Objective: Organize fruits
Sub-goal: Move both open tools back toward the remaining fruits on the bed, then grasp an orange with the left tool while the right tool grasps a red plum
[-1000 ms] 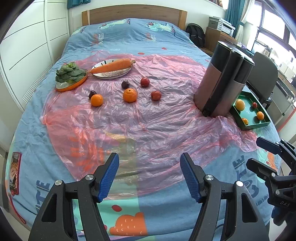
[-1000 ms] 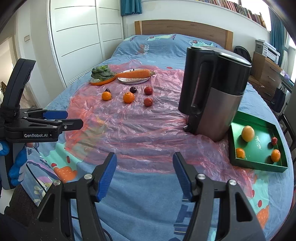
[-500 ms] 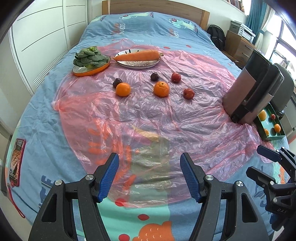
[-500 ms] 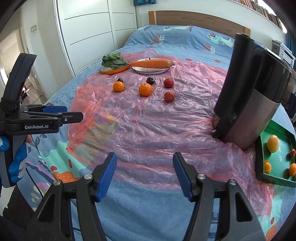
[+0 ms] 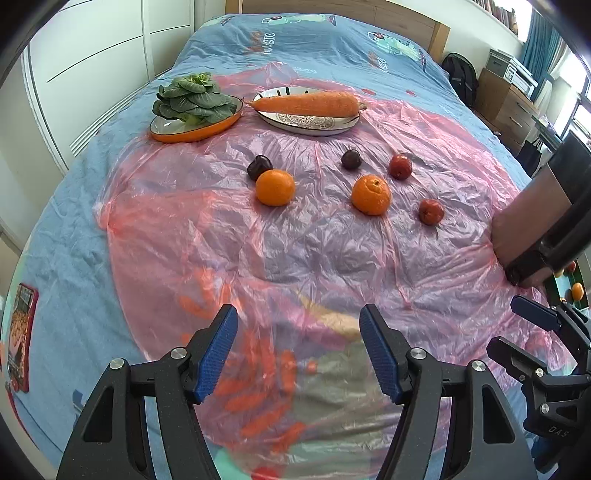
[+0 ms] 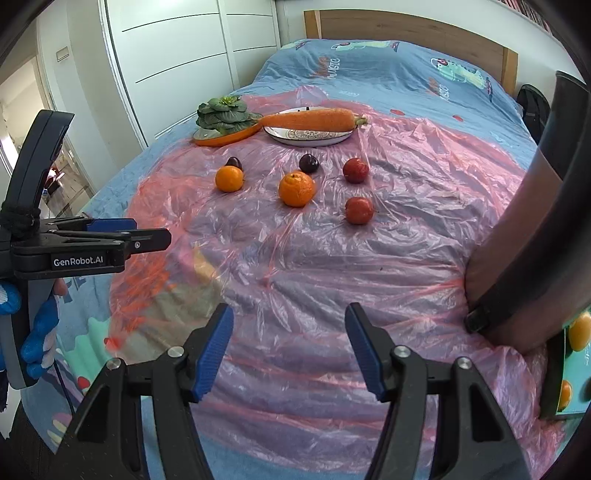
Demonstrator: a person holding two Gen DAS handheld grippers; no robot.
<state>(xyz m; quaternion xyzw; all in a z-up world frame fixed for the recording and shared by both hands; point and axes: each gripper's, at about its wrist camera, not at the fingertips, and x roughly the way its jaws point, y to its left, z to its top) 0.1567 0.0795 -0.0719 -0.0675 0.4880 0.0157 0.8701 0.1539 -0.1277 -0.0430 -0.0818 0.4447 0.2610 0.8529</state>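
Hovering low over the near end of the bed: left gripper (image 5: 298,349), blue pads (image 5: 218,352) spread wide and gripping nothing, above the pink plastic sheet (image 5: 314,258). Floating alongside it at the right edge of the left view: right gripper (image 6: 289,343), likewise gaping wide and carrying nothing, also over the sheet.

Lying loose on the sheet farther out, well apart from both grippers: six fruits. Sitting nearest on the right, a red fruit (image 5: 431,211); spreading leftward, a stemmed orange (image 5: 371,194) and a smooth orange (image 5: 275,187). Touching or almost touching the back of the smooth orange, a dark plum (image 5: 259,167). Resting just behind the stemmed orange, a second plum (image 5: 351,158), and beside that, a second red fruit (image 5: 400,166).

Standing at the right on the sheet's edge: a tall kettle (image 5: 543,218), dark above, metal below. Peeking out just behind it: a green tray (image 6: 554,376) holding several small fruits (image 6: 580,330), mostly hidden.

Sitting beyond the loose fruit, side by side: an orange dish (image 5: 192,133) bearing leafy greens (image 5: 194,99), and a patterned plate (image 5: 310,122) bearing a carrot (image 5: 308,104). Closing off the far end: a wooden headboard (image 6: 406,27).
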